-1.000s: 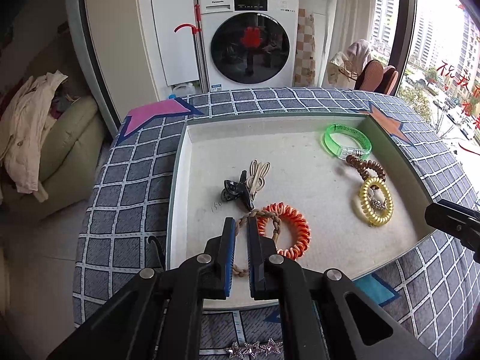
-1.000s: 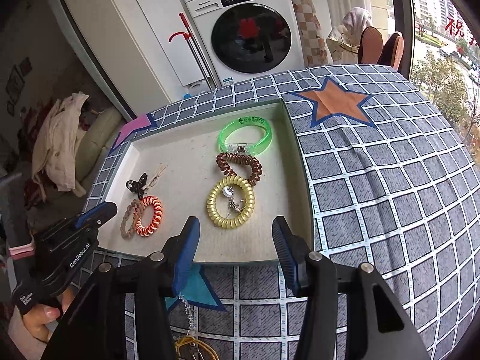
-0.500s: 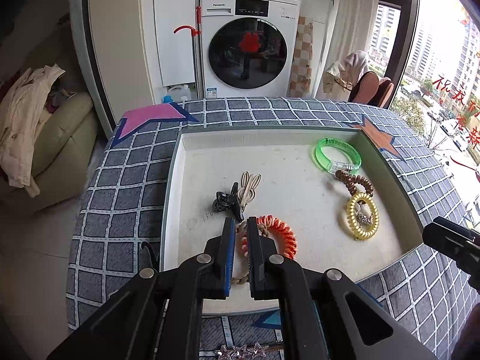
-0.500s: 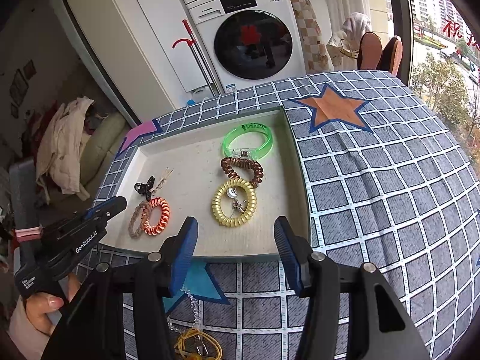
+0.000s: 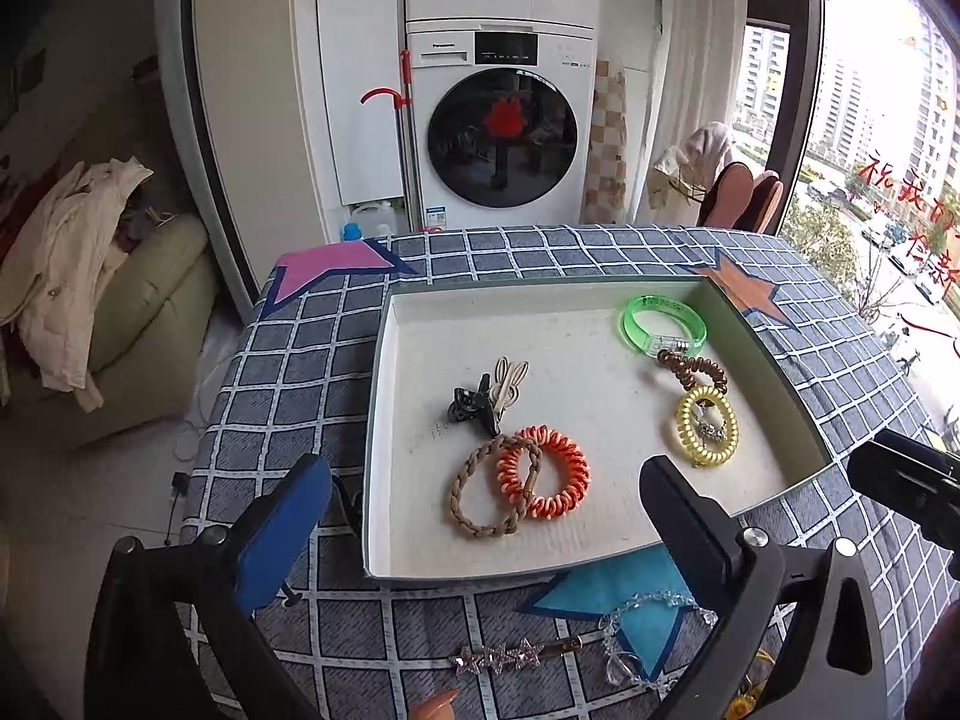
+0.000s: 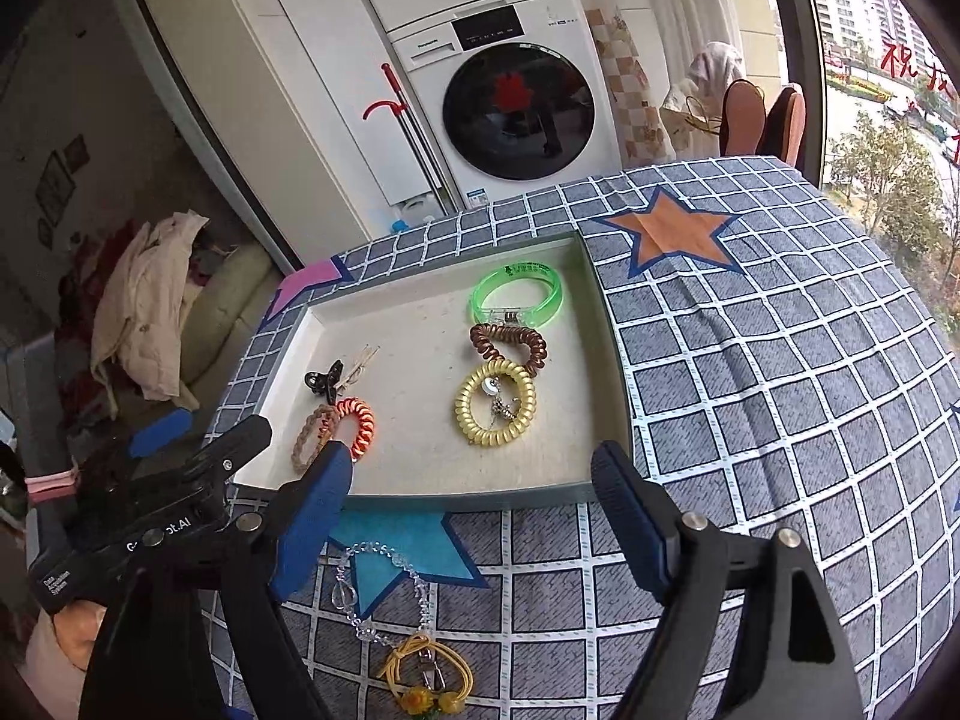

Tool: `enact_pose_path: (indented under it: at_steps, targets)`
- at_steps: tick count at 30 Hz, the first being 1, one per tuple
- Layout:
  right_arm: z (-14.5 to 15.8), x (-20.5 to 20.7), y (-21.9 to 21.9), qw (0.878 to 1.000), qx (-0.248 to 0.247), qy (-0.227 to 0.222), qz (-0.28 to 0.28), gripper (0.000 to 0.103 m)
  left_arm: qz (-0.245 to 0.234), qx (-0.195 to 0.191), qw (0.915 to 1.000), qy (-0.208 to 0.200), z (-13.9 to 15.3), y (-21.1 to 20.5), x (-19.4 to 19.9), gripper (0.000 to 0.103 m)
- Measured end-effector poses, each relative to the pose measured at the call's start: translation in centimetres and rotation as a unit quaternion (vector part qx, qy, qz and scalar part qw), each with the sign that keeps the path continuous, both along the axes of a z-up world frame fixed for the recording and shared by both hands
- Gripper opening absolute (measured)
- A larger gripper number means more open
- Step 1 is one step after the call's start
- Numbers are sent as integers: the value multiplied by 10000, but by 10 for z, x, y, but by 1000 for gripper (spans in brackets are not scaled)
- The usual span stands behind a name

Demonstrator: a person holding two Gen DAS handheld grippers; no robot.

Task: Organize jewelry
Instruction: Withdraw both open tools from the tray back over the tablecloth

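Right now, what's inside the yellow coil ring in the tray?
Inside the yellow coil lies a small silvery charm with a round bit, resting on the tray floor. What kind of charm it is, I can't tell.

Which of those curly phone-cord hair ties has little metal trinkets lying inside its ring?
The yellow coil tie. Small silvery pieces sit inside its ring; the brown one and the orange one hold none.

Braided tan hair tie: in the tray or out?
In. The braided tan hair tie lies flat on the tray floor, overlapping the orange coil tie. Left tongs open, holding nothing.
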State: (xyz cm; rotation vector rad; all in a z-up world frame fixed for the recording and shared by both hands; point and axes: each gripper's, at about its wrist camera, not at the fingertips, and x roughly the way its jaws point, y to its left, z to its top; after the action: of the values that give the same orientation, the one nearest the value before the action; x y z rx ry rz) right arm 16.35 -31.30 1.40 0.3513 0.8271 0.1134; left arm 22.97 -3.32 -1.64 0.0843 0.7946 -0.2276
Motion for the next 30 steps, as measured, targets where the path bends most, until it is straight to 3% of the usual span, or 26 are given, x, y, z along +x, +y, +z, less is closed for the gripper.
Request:
enact_pose_path:
  at_steps: [1,9,16,23,27,30]
  targets:
    - [1,-2,0,10000,6,-30,-7,103,35,-1,10000,-13,0,1,-1,103]
    - [8,-21,3,9997,116,-236,3,103,93,100,9998,-114,3,7,-31,103]
    - [8,-35,14,9994,-262,-24,246,103,354,188,9992,-46,-1,39,-64,103]
    - [-21,-54,20,9974,-317,438,469,103,92,125,9990,430,-31,57,-93,103]
    - [-46,-66,23,9951,-406,754,487,103,-43,414,9981,446,-44,53,-107,103]
    - [-58,-73,22,9936,-482,911,455,103,-179,374,9986,327,-45,50,-112,103]
